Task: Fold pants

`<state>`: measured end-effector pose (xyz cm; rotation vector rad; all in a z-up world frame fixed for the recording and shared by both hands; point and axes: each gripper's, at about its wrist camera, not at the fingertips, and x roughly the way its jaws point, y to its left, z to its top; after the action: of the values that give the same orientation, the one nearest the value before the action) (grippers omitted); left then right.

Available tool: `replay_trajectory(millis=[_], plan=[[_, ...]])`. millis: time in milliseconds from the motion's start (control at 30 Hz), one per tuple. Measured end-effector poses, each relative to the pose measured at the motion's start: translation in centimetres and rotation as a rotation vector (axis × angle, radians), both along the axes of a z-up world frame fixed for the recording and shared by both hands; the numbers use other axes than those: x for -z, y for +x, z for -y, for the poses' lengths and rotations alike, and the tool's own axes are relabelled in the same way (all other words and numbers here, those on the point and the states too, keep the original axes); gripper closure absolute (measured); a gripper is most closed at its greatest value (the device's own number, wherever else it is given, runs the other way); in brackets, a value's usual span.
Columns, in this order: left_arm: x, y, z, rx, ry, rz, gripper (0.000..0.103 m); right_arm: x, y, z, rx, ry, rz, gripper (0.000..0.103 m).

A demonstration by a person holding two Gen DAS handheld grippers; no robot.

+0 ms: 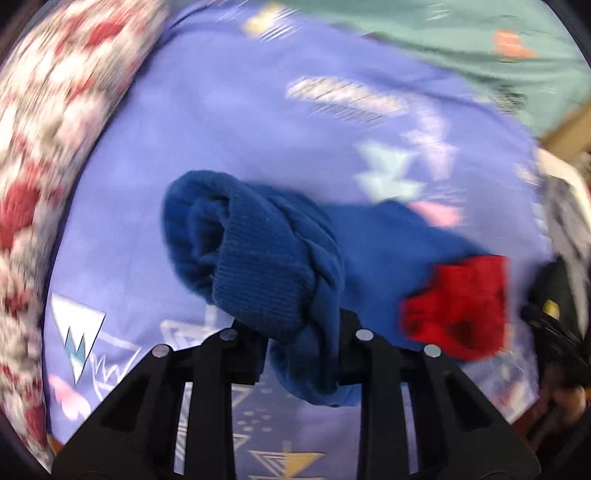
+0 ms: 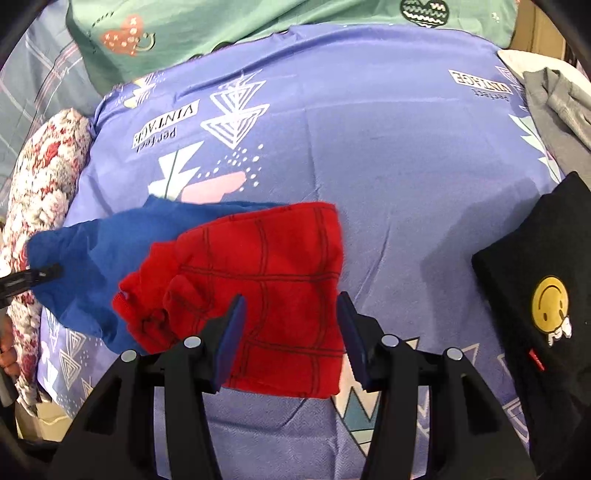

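Pants (image 1: 258, 258): left gripper (image 1: 303, 347) pinches blue cuff; only right view shows right gripper (image 2: 290, 332) spread over red leg at 6 o'clock.

- The pants (image 2: 229, 280) lie on the bed sheet (image 2: 388, 155), toward its near left part.
- A flowered quilt (image 2: 40, 206) runs along the sheet's left edge.
- A pillow (image 2: 229, 26) lies at the far edge.
- A folded garment with a smiley (image 2: 535, 288) sits at the right edge, with a crumpled garment (image 2: 561, 110) behind it.
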<state>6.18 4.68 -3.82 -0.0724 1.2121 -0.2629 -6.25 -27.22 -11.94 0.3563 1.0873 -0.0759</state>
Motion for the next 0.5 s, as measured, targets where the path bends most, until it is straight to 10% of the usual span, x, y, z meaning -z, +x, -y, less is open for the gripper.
replay_trajectory(millis=[300,433,500], plan=[[0.2,-0.2,9.4,0.223,-0.251,-0.04,0.073,0.4,-0.6,1.1,0.05,0.081,-0.004,0.051],[5.7,0.3,13.7,0.267,-0.274,-0.196,0.037,0.6,-0.8,0.6,0.039,0.098,-0.013,0.051],[6.6,0.0,13.8,0.231,-0.323,-0.248,0.035,0.6,-0.8,0.5,0.037,0.116,-0.017,0.05]])
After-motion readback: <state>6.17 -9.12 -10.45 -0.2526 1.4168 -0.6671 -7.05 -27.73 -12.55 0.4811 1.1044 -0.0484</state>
